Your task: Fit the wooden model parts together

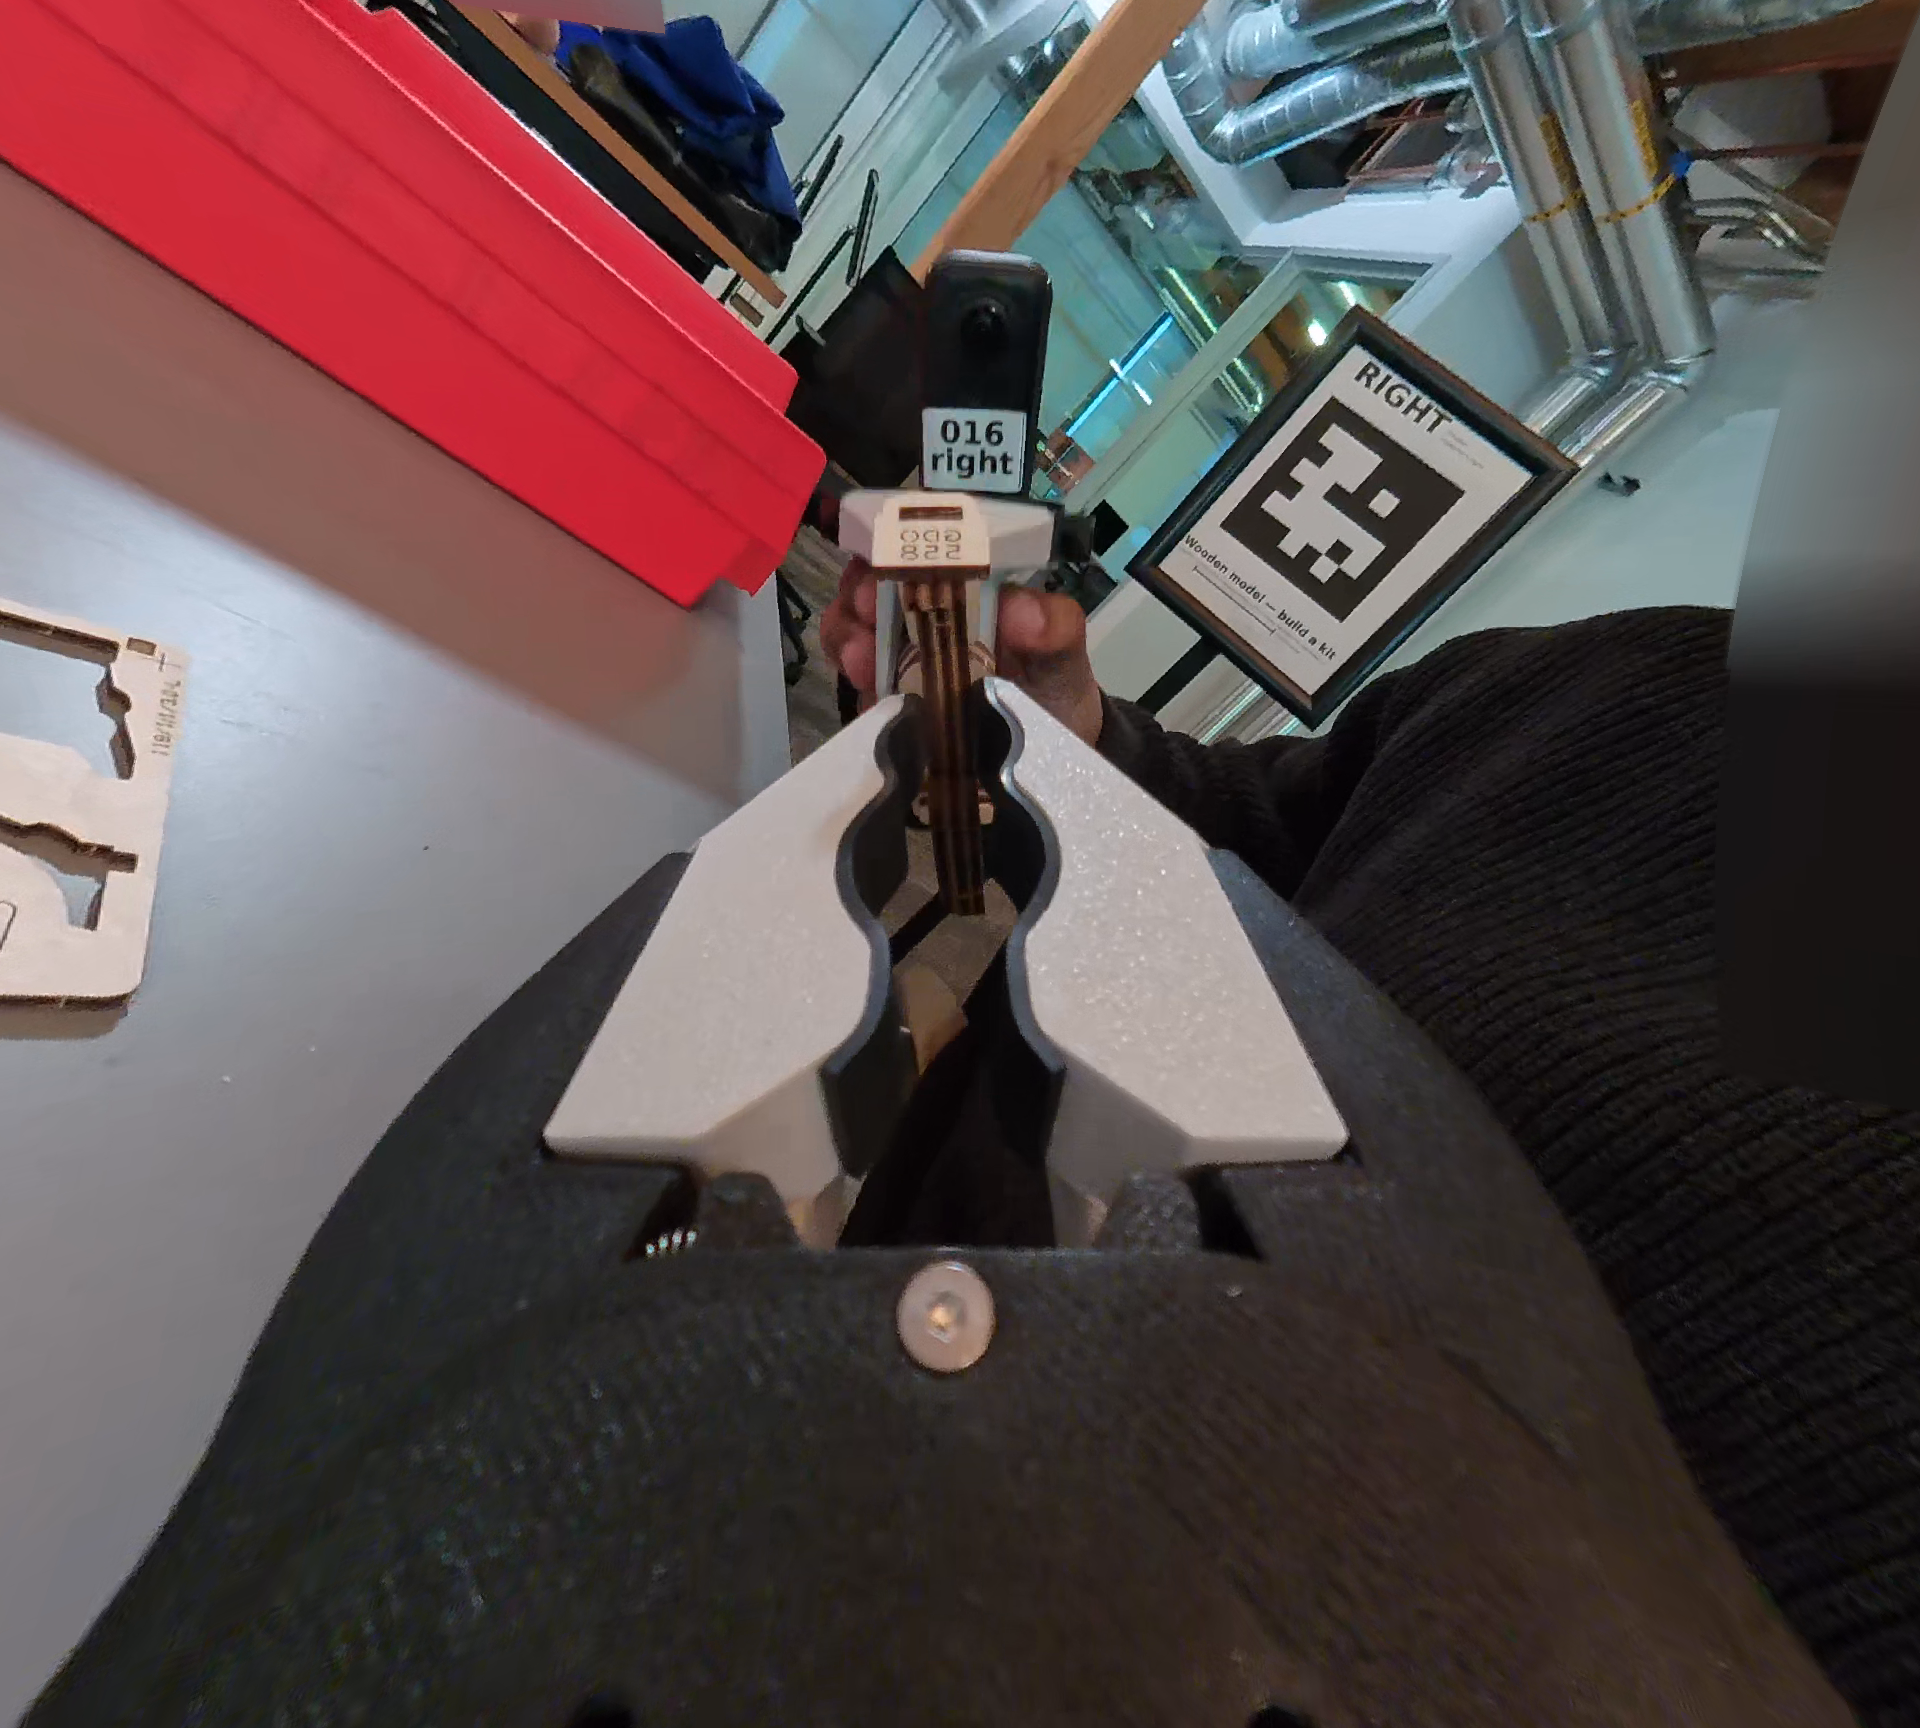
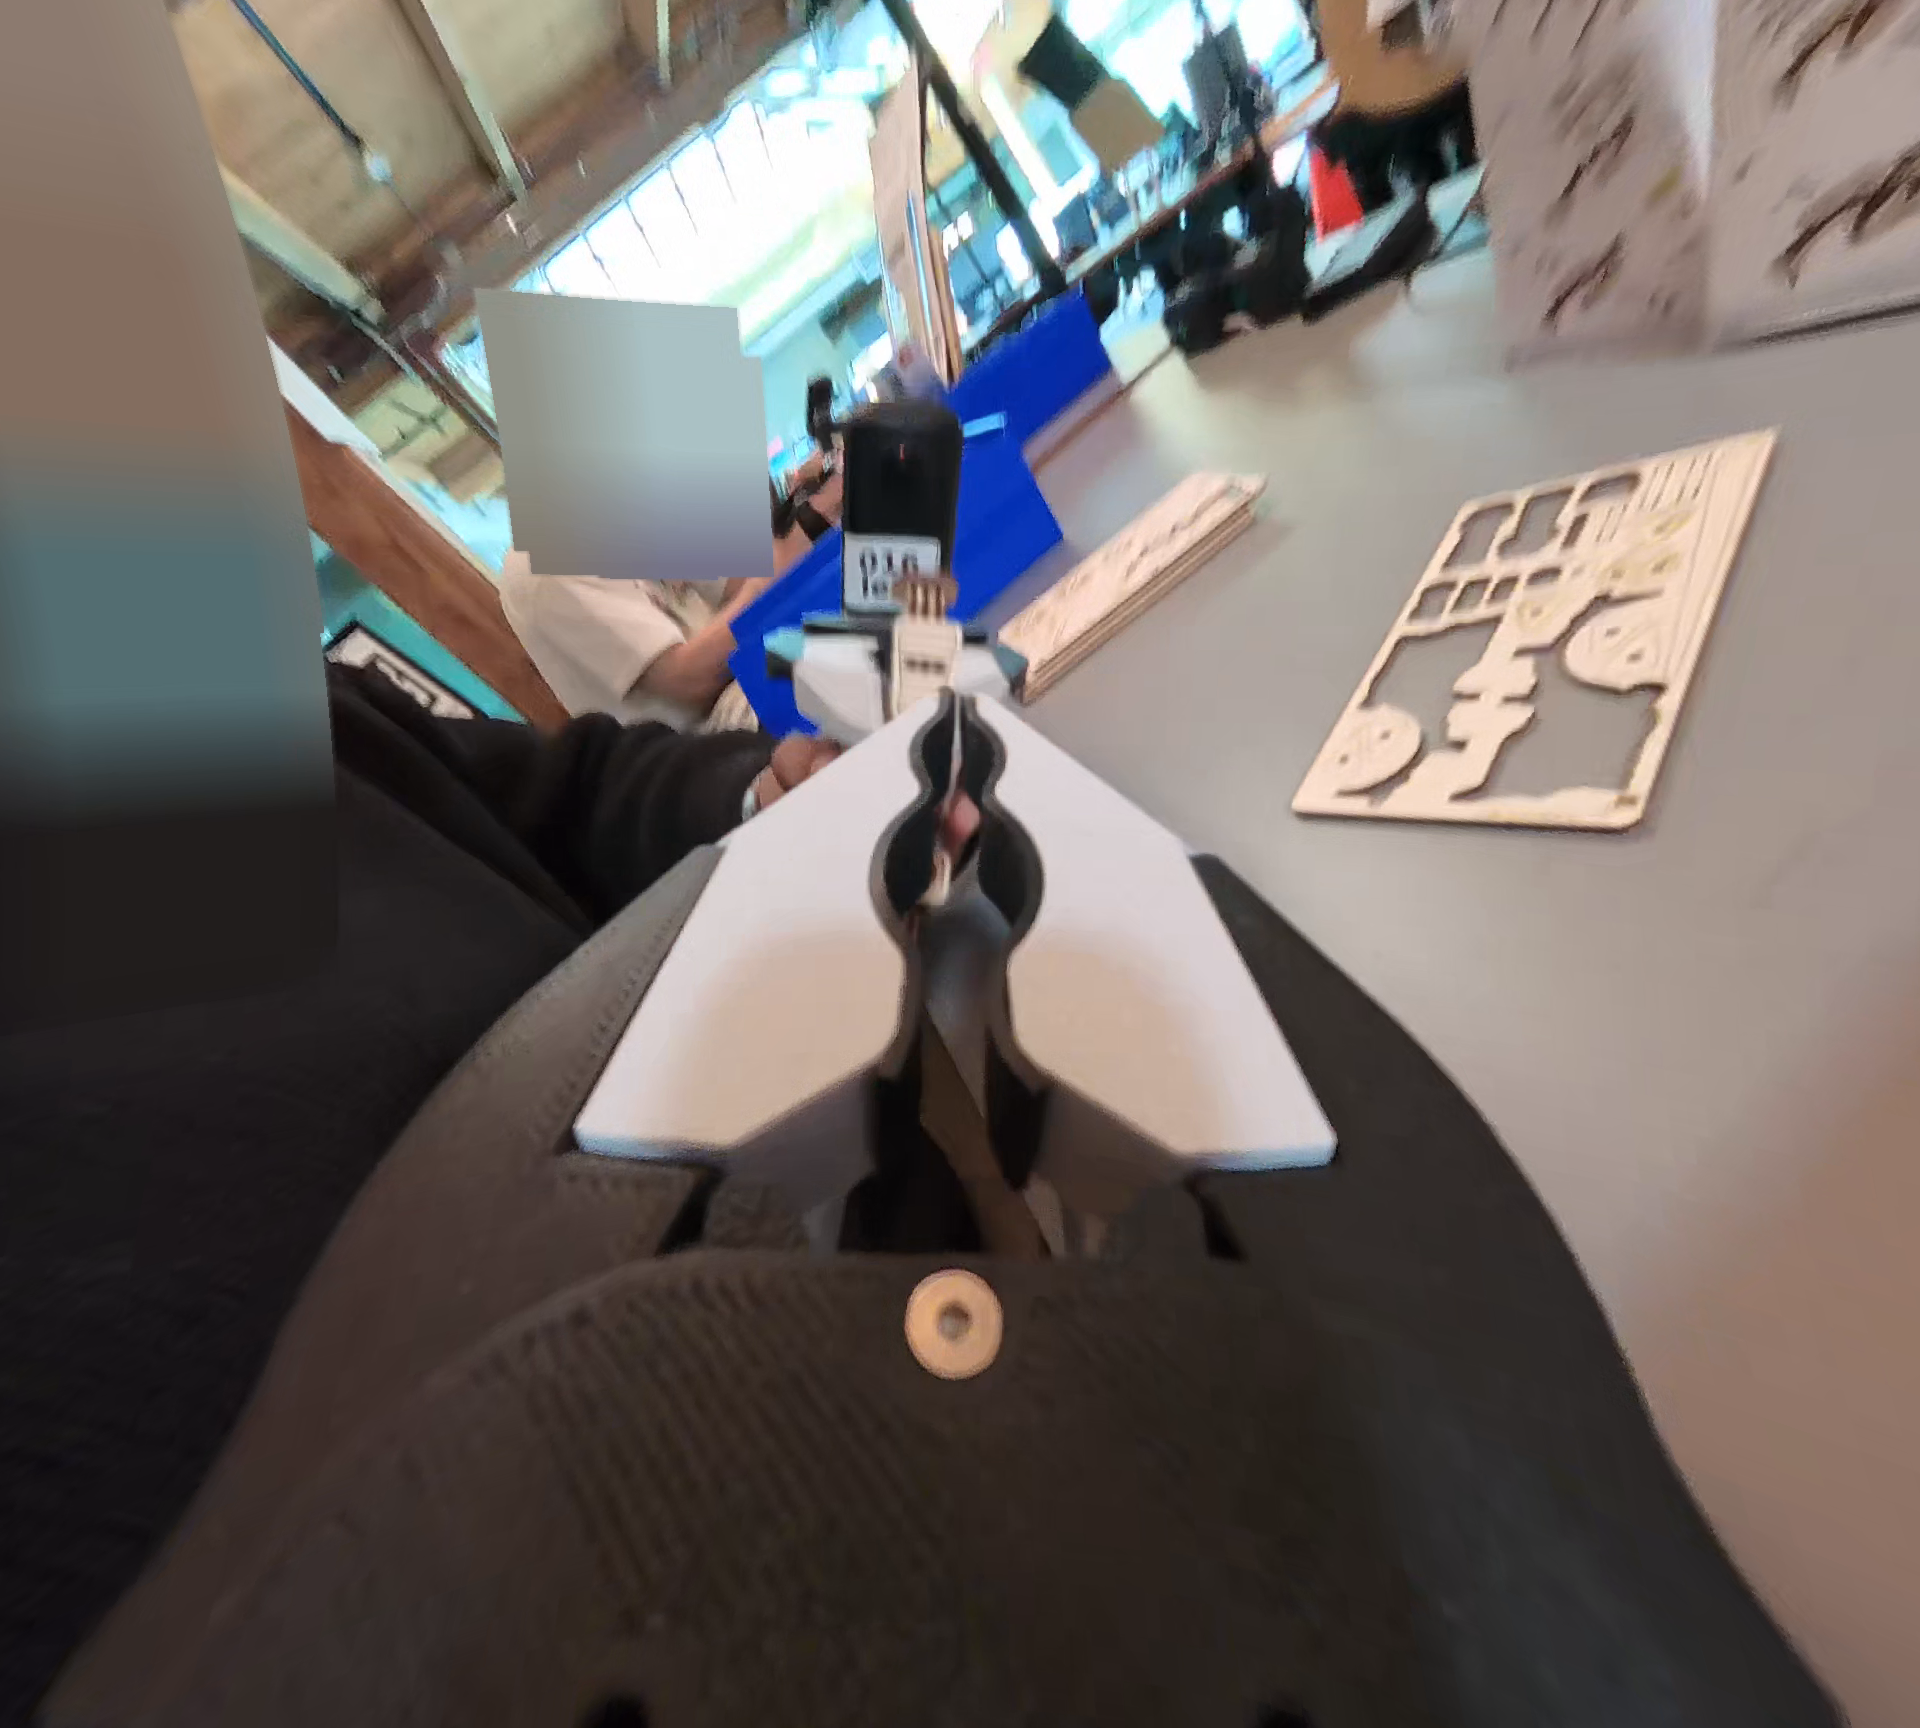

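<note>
In the left wrist view my left gripper (image 1: 940, 717) is shut on a layered wooden part (image 1: 958, 805), seen edge-on with dark cut edges. It sticks out forward between the fingers. Facing it, my right gripper (image 1: 940, 582) holds a pale wooden part (image 1: 928, 542) with engraved marks, which meets the layered part's far end. In the right wrist view my right gripper (image 2: 951, 710) is shut on a thin wooden part (image 2: 952, 759), seen edge-on. Just beyond, my left gripper (image 2: 914, 665) holds a slotted wooden piece (image 2: 920, 634) with comb teeth. Both grippers are held above the grey table (image 2: 1455, 1055).
A red bin (image 1: 364, 172) stands at the left and a punched-out wooden sheet (image 1: 62, 805) lies below it. A framed sign (image 1: 1351, 515) stands behind. Another part sheet (image 2: 1538, 639), a stack of sheets (image 2: 1132, 566), a blue bin (image 2: 997, 473) and a printed box (image 2: 1714, 68) are on the table. Across from one pair of fingers to the other is roughly 4 centimetres.
</note>
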Demonstrator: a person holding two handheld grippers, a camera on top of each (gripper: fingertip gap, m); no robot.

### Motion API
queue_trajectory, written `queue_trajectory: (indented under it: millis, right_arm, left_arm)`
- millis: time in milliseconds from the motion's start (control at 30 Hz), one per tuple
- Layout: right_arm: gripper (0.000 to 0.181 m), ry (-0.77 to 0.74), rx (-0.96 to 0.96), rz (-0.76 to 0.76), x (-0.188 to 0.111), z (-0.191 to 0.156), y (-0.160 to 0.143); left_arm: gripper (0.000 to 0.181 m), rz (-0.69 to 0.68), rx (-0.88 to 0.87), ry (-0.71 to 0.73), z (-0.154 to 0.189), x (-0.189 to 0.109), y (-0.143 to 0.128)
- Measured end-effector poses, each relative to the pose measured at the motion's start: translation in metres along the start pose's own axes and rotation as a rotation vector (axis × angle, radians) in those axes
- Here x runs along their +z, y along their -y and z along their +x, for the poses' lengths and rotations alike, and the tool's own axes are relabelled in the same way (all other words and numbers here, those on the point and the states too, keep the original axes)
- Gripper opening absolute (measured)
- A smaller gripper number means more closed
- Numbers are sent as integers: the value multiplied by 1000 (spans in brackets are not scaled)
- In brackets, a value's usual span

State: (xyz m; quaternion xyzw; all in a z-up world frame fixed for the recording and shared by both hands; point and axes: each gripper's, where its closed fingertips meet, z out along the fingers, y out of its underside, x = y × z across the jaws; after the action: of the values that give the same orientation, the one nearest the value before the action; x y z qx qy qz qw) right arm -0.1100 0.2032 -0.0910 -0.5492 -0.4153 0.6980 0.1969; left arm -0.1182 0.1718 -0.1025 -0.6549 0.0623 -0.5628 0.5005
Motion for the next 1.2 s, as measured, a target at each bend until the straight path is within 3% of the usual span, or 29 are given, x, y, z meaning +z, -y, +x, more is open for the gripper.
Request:
queue_trajectory:
  millis: [167,333,467,667,800,967,1100,1200]
  right_arm:
    - [5,56,72,-80,12,-7,-20]
    - [4,21,49,10,-8,3,6]
    - [6,68,93,-138,11,-6,-28]
    - [4,42,88,-123,-4,3,-12]
    - [7,78,117,-230,11,-6,-41]
    - [5,37,86,-183,-4,4,-20]
    - [6,71,122,-221,8,-3,-38]
    - [6,75,131,-218,5,-1,-33]
  left_arm:
    - [7,16,-14,15,-2,-2,1]
    - [7,4,-37,16,-6,-2,1]
    - [6,3,-38,28,-7,-2,-2]
    - [6,-34,-49,24,-10,-1,-4]
    - [7,-56,-60,23,-10,0,-10]
    - [7,-75,-52,22,-10,0,-10]
    - [6,-75,-64,15,-9,3,-15]
    - [7,-69,-86,5,-10,3,-12]
